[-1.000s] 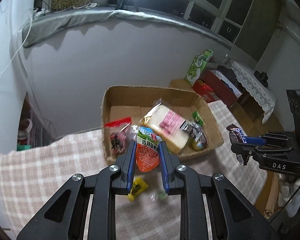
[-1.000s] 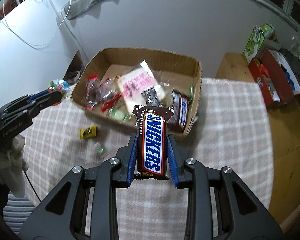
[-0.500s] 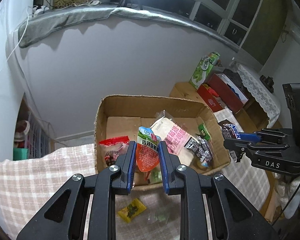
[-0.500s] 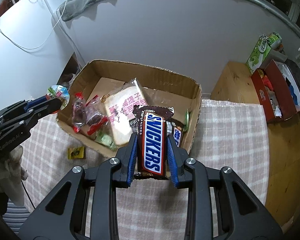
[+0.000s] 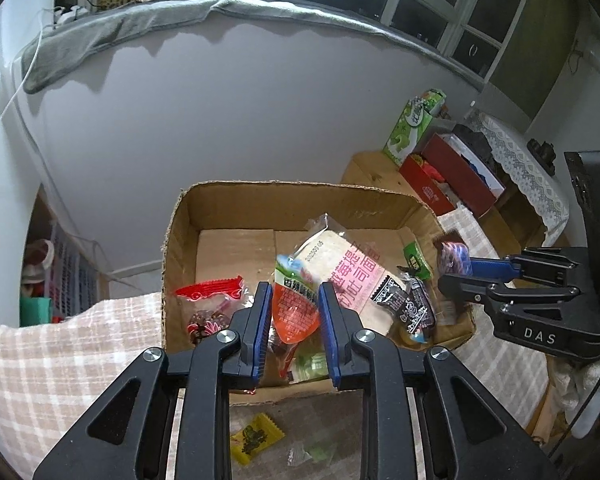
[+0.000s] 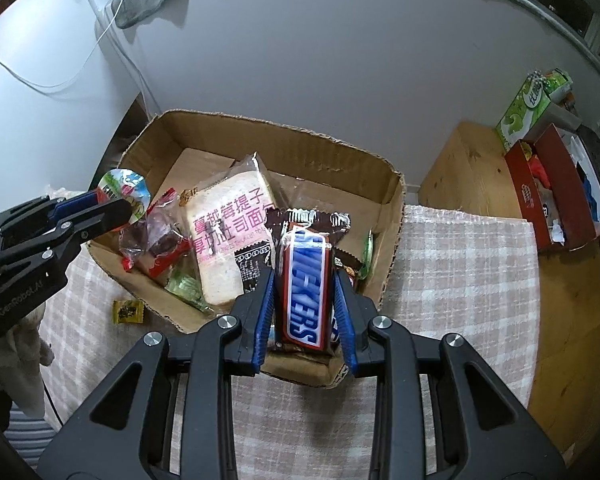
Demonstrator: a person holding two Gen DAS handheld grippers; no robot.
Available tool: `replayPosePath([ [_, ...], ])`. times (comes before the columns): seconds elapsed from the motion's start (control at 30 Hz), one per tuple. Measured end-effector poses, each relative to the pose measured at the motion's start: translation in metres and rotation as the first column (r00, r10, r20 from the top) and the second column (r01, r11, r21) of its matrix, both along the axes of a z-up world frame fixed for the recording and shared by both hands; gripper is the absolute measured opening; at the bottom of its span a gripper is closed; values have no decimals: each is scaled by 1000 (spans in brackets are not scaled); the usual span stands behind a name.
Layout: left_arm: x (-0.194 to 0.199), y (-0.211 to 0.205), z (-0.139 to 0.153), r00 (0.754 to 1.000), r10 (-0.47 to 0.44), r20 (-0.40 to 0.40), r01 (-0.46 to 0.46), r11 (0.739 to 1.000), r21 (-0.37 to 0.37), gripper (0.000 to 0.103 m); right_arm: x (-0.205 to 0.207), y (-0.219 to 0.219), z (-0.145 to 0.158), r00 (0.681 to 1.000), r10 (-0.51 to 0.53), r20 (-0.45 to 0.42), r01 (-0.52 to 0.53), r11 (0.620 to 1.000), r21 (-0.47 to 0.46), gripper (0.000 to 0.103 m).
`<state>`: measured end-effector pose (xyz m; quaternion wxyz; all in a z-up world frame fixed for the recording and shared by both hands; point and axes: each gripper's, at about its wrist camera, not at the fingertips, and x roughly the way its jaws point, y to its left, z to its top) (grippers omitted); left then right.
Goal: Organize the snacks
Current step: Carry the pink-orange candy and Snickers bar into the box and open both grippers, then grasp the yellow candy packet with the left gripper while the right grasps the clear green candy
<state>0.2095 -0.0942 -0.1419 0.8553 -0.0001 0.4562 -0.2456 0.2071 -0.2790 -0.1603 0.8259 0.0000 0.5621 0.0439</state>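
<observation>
A cardboard box [image 5: 300, 186] [image 6: 284, 128] on the checked cloth holds several snacks, among them a pink-labelled bread pack [image 5: 340, 268] [image 6: 228, 240]. My left gripper [image 5: 294, 292] [image 6: 118, 206] hangs over the box's near-left part. Its jaws are opening, and an orange and green pouch [image 5: 296, 304] [image 6: 124, 192] still sits between the pads, touching them. My right gripper [image 6: 304, 276] [image 5: 456, 272] is above the box's near-right corner with its jaws opening. The Snickers bar [image 6: 306, 284] [image 5: 454, 258] between them is blurred and tilted, with gaps to both pads.
A yellow candy [image 5: 256, 438] [image 6: 129, 312] and a small green one [image 5: 320, 450] lie on the cloth [image 6: 460, 264] in front of the box. To the right, a wooden stand [image 6: 472, 168] carries a red box [image 5: 448, 184] and a green carton [image 5: 414, 126]. A grey wall stands close behind.
Both grippers moved forward from the cloth to over the box, carrying the pouch and the Snickers bar. The right jaws have spread and the bar has come loose; the left jaws have widened slightly.
</observation>
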Motion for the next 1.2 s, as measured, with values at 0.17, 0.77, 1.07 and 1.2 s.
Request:
replayPosePath([
  [0.17,2,3,2,1000,14,10,-14,1000,2,38,-2,4,8,999,7,38,-7,1000,-20,65],
  [0.77,-19,42,20,998,45,45,-45,999,-4,38,-26,18,28,997,21,80,-21,1000,0,66],
  [1.07,-43,77,7,999,36,8,-36,999,28,38,-59,38,32,992,82,92,-91,991,100,66],
  [1.2,-54,75,-9,1000,0,-23,2,999,49,38,-73,56,20,988,139,72,-148,981,129,66],
])
